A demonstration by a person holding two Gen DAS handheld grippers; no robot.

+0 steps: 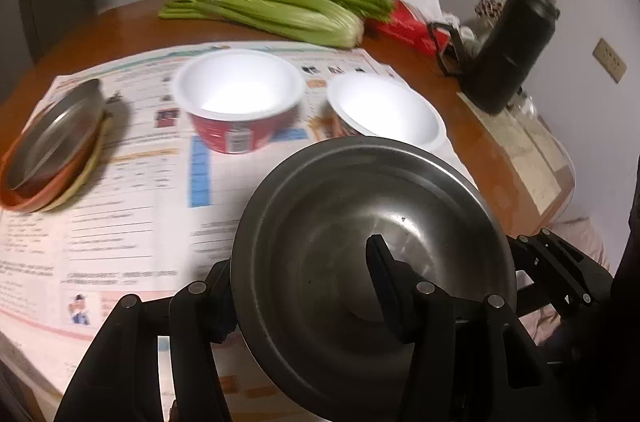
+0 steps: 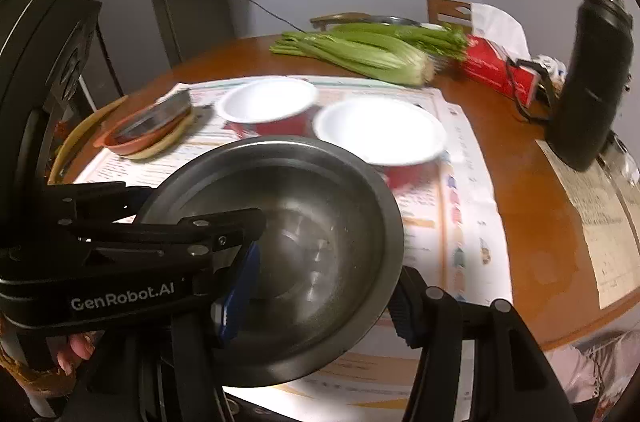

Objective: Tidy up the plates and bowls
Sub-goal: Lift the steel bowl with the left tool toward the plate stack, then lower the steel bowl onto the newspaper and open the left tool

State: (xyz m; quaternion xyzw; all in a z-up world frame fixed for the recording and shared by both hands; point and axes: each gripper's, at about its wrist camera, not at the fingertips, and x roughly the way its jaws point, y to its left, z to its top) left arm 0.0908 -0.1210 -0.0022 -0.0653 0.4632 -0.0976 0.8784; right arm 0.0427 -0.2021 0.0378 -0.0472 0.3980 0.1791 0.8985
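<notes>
1. A round wooden table [image 1: 132, 30] carries a spread newspaper [image 1: 132, 190], a celery bunch [image 1: 280, 10] and a black flask [image 1: 508, 50] at its far side.
2. A steel bowl [image 1: 360, 262] is raised above the paper, tilted, nearest the cameras.
3. The left gripper [image 1: 308, 286] clamps its rim, one finger inside.
4. The right gripper [image 2: 320, 290] clamps the opposite rim.
5. Two red bowls with white insides [image 1: 240, 98] stand side by side behind it.
6. Stacked plates [image 1: 52, 150] lie left of them.
</notes>
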